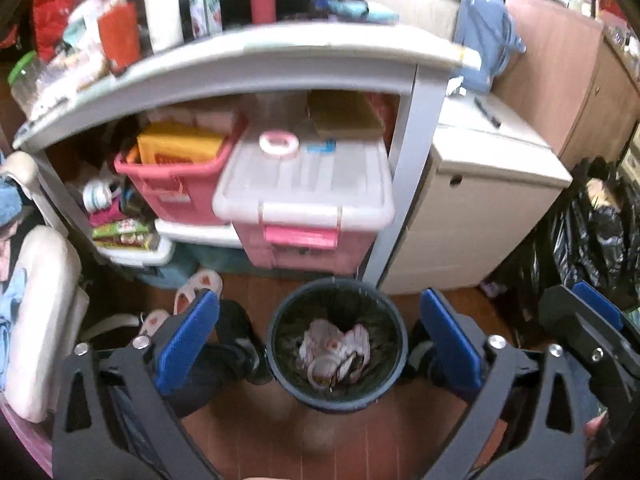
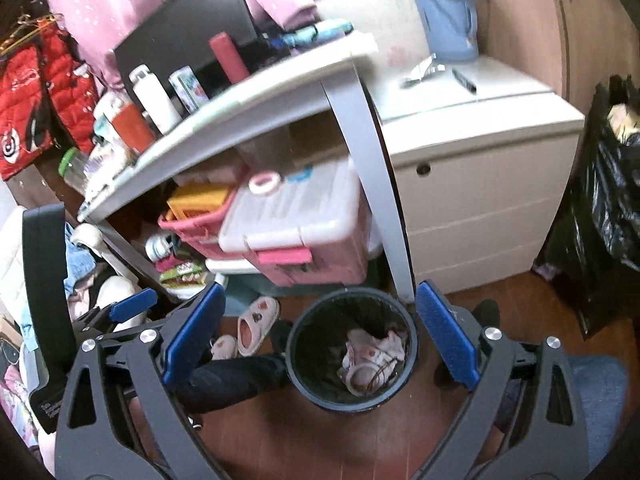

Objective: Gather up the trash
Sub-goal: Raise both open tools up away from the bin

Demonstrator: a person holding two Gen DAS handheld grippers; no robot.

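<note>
Both grippers hang above a round dark trash bin [image 1: 337, 342] that stands on the wooden floor [image 1: 280, 432] at the foot of a cluttered white bench [image 1: 256, 56], just beside the bench's grey leg [image 1: 404, 184]. The left gripper [image 1: 320, 346] has its blue-padded fingers [image 1: 188, 344] spread wide and released, nothing between them but the view down into the bin. The right gripper [image 2: 316, 338] is the same: fingers [image 2: 448, 340] wide apart, grasping nothing.

The trash is in the bin: crumpled white and pink paper or wrapping [image 1: 336, 350] lies on the black liner, with a pale ring-shaped piece among it (what exactly it is, the blur hides).

Under the bench sit a pink storage box with a pale lid [image 1: 304, 196], a pink ring [image 1: 278, 143] lying on that lid, and a red basket [image 1: 172, 180] beside it. A pair of pink slippers [image 2: 256, 320] lies on the floor left of the bin. To the right stands a white cabinet [image 1: 480, 200] carrying a blue jug [image 1: 484, 36], and further right a black plastic bag [image 2: 612, 200].
</note>
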